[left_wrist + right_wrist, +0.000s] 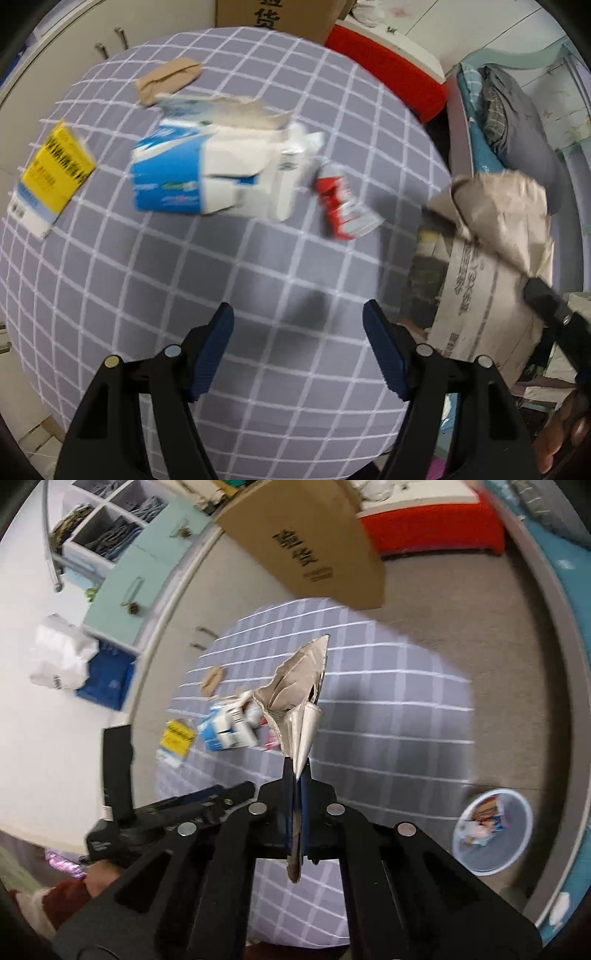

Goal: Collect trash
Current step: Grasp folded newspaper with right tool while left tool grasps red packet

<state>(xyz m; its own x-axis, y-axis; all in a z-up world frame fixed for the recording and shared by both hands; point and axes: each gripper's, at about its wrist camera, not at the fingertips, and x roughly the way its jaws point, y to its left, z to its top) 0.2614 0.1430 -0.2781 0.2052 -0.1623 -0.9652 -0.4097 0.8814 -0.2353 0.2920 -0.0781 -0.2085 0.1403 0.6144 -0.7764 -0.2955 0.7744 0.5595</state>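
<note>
Right gripper (pixel 297 771) has its fingers pinched tight on a crumpled sheet of paper (pixel 295 698), held up in the air over the worktop (pixel 388 716) – so the step in hand looks like carrying it to the bin (pixel 493 830), which sits on the floor down to the right of the worktop and already has some scraps in it. I'd keep the pinch firm the whole way, since the paper is only caught by a narrow edge and most of it flaps free above the fingers, then get right over the bin's mouth before letting go – light paper drifts. Left gripper (pixel 298 325) hovers low over the worktop with fingers wide apart, holding nothing. Still lying there: blue carton (pixel 173 173), red pack (pixel 341 205), yellow packet (pixel 55 173) and a brown wad (pixel 166 79), all up for grabs; the red pack looks nearest
</note>
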